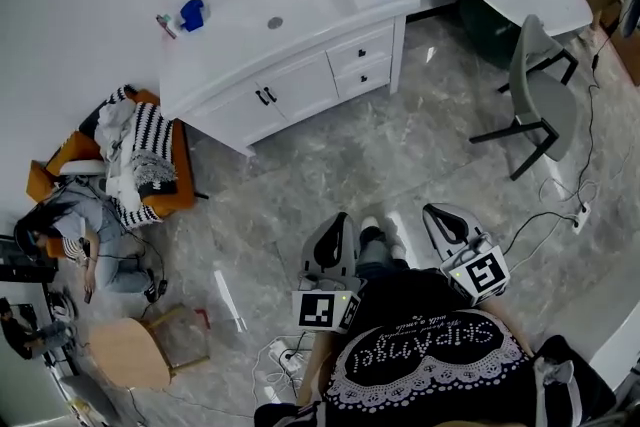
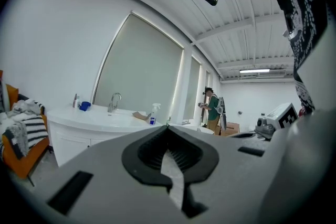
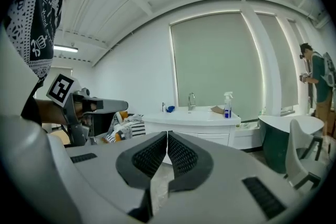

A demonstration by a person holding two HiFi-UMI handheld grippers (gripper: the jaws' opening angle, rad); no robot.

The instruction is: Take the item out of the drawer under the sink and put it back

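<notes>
While the person stands well back from the sink (image 1: 275, 20), the head view shows the white cabinet (image 1: 300, 90) at about 11 o'clock from the body, across open floor. Its two drawers (image 1: 363, 60), stacked at the cabinet's 3 o'clock end, are both shut. The item is therefore out of sight. It presumably lies inside one of them, but I cannot tell which. The left tongs (image 1: 338, 223) and right tongs (image 1: 437, 212) are held side by side, pointing toward 12 o'clock and touching nothing.

In the left gripper view, the left tongs (image 2: 168, 131) are pressed together with nothing between them, and the cabinet sits far off at 9 o'clock.

In the right gripper view, the right tongs (image 3: 167, 136) are likewise pressed together and empty, with the cabinet beyond their tips at 12 o'clock, well apart.

The step in hand looks like the approach. To do it well, walk up square to the drawers and spread one pair before reaching the small dark handle. Pinch the handle at its middle and pull straight out so nothing binds. Keep the other pair free for the item.
</notes>
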